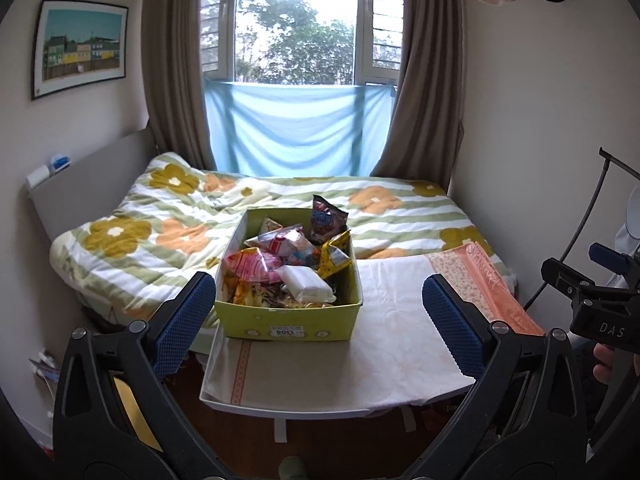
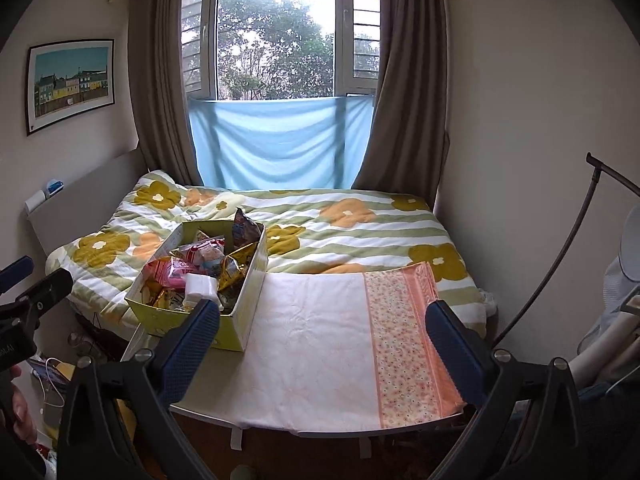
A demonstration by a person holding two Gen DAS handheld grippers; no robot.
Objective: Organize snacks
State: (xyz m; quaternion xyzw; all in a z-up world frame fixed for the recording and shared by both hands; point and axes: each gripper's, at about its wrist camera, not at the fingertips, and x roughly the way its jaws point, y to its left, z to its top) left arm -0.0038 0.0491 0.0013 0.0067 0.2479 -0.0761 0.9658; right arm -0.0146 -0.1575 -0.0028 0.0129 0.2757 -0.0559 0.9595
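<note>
A yellow-green cardboard box (image 1: 288,326) full of snack packets (image 1: 280,264) stands on the left part of a small table covered by a white and pink cloth (image 1: 384,344). A dark packet (image 1: 326,220) sticks up at the box's far end. My left gripper (image 1: 320,304) is open and empty, held back from the table with the box between its fingers in view. My right gripper (image 2: 324,324) is open and empty, facing the bare cloth (image 2: 320,340) to the right of the box (image 2: 240,320). The right gripper also shows at the left wrist view's right edge (image 1: 592,300).
A bed with a flowered quilt (image 1: 160,232) lies behind the table, under a window with brown curtains (image 1: 176,80). A wall stands to the right (image 2: 520,140). Clutter and cables lie on the floor at the left (image 2: 52,380). A curved rod (image 2: 560,252) rises at right.
</note>
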